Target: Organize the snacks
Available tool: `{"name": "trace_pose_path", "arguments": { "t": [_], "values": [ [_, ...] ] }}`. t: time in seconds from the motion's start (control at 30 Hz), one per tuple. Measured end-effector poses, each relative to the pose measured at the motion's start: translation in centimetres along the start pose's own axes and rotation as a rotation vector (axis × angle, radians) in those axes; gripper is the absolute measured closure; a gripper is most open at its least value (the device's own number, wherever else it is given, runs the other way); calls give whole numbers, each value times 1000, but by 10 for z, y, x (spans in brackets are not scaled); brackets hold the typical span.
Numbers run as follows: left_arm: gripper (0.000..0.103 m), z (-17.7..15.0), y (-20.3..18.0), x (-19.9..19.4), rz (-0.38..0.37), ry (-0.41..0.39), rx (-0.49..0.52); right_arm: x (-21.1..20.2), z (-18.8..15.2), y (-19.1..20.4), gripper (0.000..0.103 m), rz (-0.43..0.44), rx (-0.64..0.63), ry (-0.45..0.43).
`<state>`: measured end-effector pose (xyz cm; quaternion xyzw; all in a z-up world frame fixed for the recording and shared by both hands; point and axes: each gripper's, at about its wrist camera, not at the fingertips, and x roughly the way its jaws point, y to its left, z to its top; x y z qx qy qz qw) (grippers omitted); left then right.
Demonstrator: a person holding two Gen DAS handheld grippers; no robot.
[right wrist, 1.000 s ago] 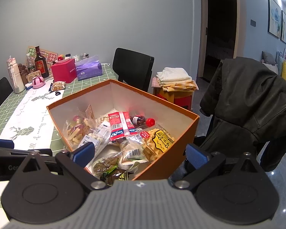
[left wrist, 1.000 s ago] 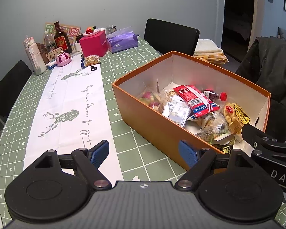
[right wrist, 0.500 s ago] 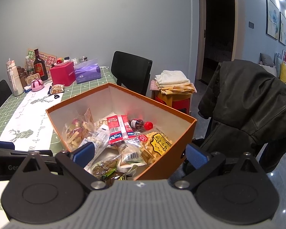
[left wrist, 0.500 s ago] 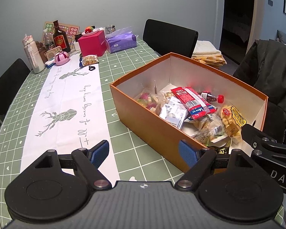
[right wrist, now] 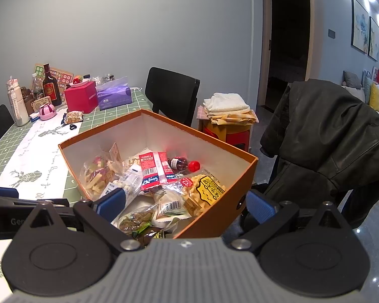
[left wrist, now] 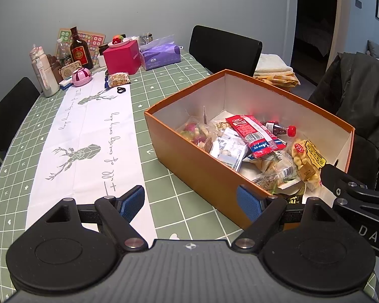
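Observation:
An open orange box stands on the green checked table and holds several snack packets: a red packet, a yellow packet and a small red-capped bottle. One more snack bag lies at the table's far end. My left gripper is open and empty, held above the table at the box's near left side. My right gripper is open and empty above the box's near right corner.
A white deer-print runner runs along the table. Bottles, a pink box and a purple tissue pack stand at the far end. Black chairs surround the table; a dark jacket hangs on the right one.
Both grippers have drawn back and up a little from the box, which now sits slightly lower and farther in both views. Both stay open and empty.

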<state>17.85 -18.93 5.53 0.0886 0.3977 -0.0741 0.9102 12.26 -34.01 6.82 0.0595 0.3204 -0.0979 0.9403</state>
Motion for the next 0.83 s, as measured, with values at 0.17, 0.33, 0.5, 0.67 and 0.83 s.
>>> {"name": "trace_pose_path", "arguments": {
  "t": [0.17, 0.33, 0.5, 0.67, 0.83],
  "values": [
    [6, 0, -1, 0, 0, 0, 1, -1, 0, -1, 4, -1, 1, -3],
    [6, 0, -2, -2, 4, -9, 12, -2, 0, 1, 4, -3, -1, -11],
    [6, 0, 3, -6, 10, -31, 17, -6, 0, 5, 4, -6, -1, -17],
    [6, -3, 7, -7, -7, -31, 3, -8, 0, 7, 4, -13, 1, -12],
    [6, -1, 5, -9, -20, -44, 3, -11, 2, 4, 4, -17, 12, -19]
  ]
}}
